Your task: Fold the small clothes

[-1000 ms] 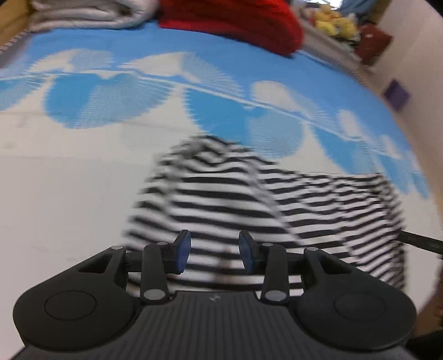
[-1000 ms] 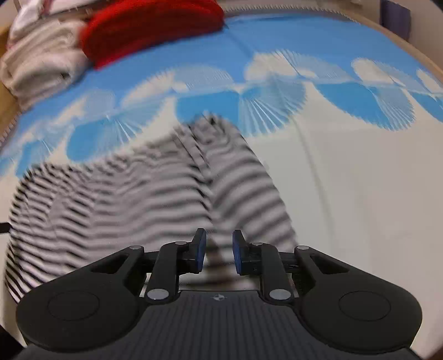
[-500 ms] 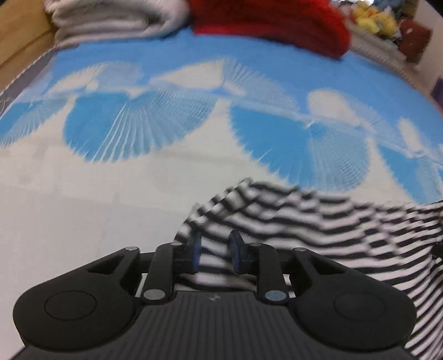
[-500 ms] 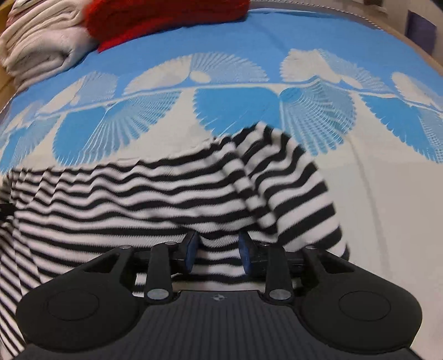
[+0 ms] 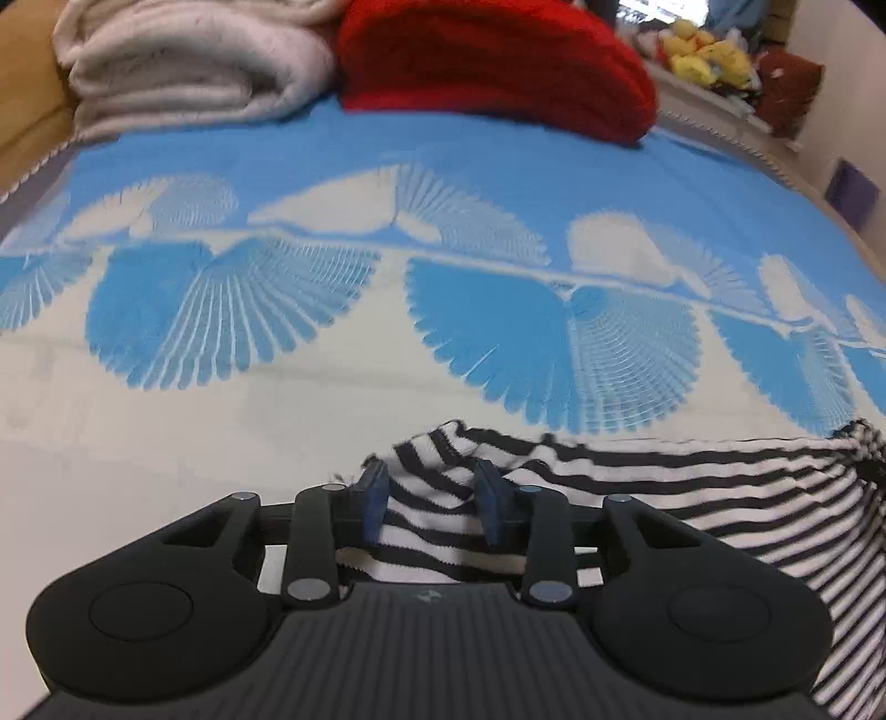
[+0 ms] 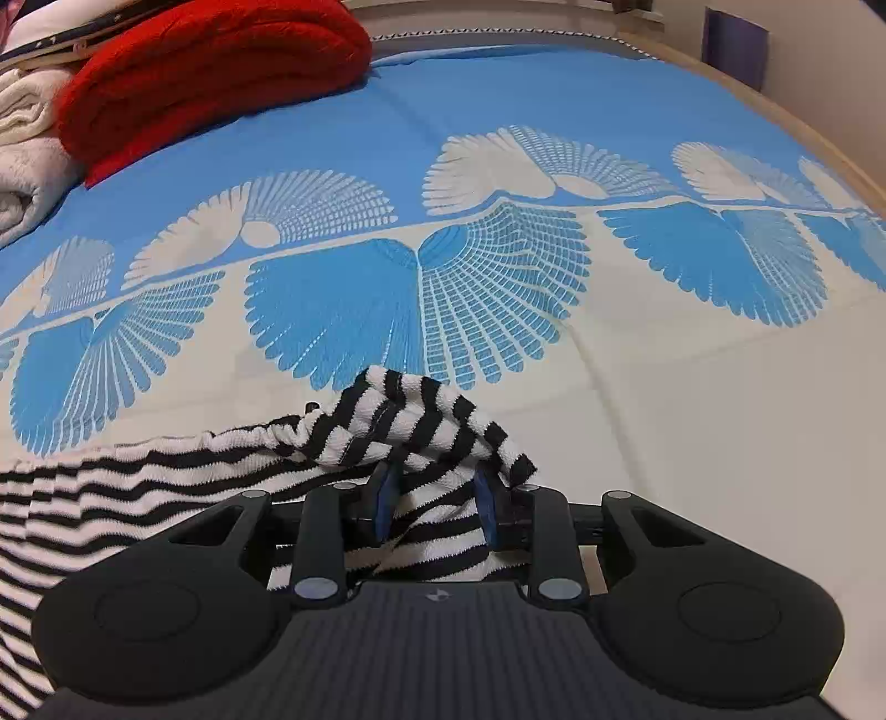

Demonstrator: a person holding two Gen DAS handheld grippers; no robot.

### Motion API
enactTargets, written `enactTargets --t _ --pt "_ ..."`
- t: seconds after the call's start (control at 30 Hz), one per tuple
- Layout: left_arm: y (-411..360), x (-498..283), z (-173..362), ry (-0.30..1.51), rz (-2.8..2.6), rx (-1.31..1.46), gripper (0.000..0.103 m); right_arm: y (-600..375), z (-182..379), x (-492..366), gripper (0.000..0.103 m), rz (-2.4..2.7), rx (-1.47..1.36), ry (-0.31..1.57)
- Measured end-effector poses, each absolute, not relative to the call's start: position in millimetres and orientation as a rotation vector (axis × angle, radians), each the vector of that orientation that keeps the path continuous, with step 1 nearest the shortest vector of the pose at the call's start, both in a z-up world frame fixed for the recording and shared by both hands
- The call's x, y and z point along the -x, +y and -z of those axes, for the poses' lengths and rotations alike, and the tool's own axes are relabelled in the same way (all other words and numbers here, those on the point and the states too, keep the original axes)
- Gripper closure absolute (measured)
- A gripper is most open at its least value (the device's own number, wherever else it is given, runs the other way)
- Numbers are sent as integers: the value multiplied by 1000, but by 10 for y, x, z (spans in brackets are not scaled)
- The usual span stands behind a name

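Left wrist view, bottom centre: left gripper (image 5: pixel 432 501), blue pads (image 5: pixel 374 501) apart and widening, a corner of the black-and-white striped garment (image 5: pixel 637 498) lying between them, not pinched. From there, striped cloth running off to the lower right edge of the frame, flat on the blue-and-cream bedspread (image 5: pixel 232 421).

Right wrist view, bottom centre: right gripper (image 6: pixel 434 501), jaws part open and narrowing, a rumpled fold of the striped garment (image 6: pixel 166 476) bunched up between and just beyond the pads (image 6: pixel 383 498); whether squeezed or merely around it, hard to tell. Rest of the cloth spread toward the lower left.

Beyond, mid-frame: bedspread (image 6: pixel 692 415) with fan-shaped blue prints.

Farthest, along the top: red folded blanket (image 5: pixel 493 61) centre, pale fleece blanket (image 5: pixel 188 61) upper left, yellow soft toys (image 5: pixel 703 52) upper right.
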State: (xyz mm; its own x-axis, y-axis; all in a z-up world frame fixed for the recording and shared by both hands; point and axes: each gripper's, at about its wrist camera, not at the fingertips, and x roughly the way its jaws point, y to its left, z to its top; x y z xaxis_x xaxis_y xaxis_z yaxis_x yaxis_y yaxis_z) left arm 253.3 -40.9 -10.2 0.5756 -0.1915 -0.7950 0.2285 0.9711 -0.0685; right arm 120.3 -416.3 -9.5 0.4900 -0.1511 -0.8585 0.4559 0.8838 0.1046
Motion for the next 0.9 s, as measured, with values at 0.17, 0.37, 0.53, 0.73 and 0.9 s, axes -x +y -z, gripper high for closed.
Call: enactTargets --t 0.17,0.37,0.53,0.73,0.9 --pt "-366 -2326 -31 951 336 -43 64 -4132 -103 -1064 70 346 -313 948" --pt "-85 -2388 312 1083 309 -83 62 -4152 -282 -651 68 191 -302 987" --pt "144 -2283 218 1082 225 -31 65 -4216 -6 -357 65 194 -168 1157" --pt "2 -1745 -23 1101 515 -51 50 -4299 -192 12 64 152 -259 1110" --pt "-113 -1405 260 1201 518 -328 50 -4187 -28 180 64 155 -135 1239"
